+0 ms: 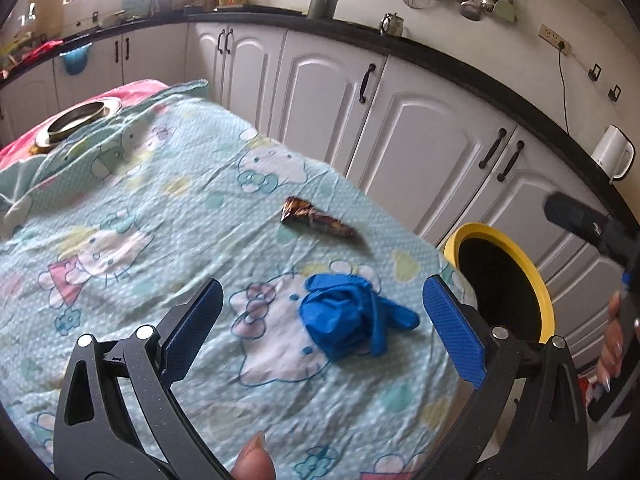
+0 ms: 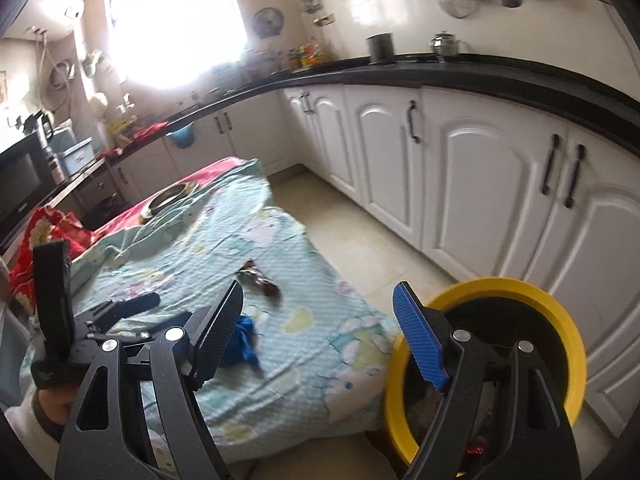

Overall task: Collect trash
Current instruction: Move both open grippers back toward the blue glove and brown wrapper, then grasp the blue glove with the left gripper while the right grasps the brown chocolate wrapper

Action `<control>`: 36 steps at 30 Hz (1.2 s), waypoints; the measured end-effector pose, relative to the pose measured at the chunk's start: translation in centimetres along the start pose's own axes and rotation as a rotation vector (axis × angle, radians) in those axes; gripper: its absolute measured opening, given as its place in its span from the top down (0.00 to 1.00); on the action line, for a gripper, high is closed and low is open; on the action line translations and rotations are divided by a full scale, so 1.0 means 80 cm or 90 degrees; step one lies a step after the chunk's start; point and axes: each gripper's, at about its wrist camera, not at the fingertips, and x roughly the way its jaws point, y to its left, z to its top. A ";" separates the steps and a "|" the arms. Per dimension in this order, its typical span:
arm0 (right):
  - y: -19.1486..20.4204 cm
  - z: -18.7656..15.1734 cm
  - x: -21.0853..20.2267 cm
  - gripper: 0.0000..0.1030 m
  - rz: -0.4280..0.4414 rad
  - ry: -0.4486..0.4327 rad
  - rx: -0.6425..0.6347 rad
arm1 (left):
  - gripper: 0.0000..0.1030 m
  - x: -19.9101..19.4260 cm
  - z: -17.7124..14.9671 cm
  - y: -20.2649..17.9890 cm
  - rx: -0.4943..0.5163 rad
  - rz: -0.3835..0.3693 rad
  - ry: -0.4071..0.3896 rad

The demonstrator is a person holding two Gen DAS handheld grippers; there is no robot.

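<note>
Left hand-held gripper (image 1: 320, 328): yours is spread wide with nothing between its blue pads (image 1: 454, 330); it hangs over the near part of the table, and the crumpled blue glove sits in the gap without touching either pad.
Right hand-held gripper (image 2: 318, 334): also spread wide and empty; you hold it at the table's corner, one pad above the cloth and the other over the bin's rim.
Blue glove (image 1: 350, 316): crumpled in a heap on the table cloth, near the edge closest to the bin; in the right wrist view it (image 2: 244, 340) is partly hidden behind the left pad.
Wrapper (image 1: 320, 222): a dark, shiny, twisted piece lying flat on the cloth, farther out than the glove and apart from it.
Bin (image 1: 532, 272): yellow-rimmed with a dark inside, standing on the floor just beside the table's corner; in the right wrist view some scraps show at its bottom (image 2: 476, 450).
Table (image 1: 152, 208): covered with a pale green cartoon-cat cloth, wrinkled.
Metal dish (image 1: 82, 120): round, at the table's far end, well apart from the trash.
</note>
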 end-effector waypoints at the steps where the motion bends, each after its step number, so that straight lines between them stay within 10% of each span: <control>1: 0.005 0.005 0.009 0.30 0.007 0.007 -0.008 | 0.12 0.002 -0.002 0.004 -0.003 -0.009 0.007; 25: 0.073 0.013 0.201 0.68 0.069 0.215 -0.137 | 0.76 0.053 -0.031 0.010 -0.030 -0.095 0.088; 36: 0.073 -0.004 0.229 0.85 0.046 0.246 -0.131 | 0.90 0.050 -0.036 0.017 -0.039 -0.108 0.092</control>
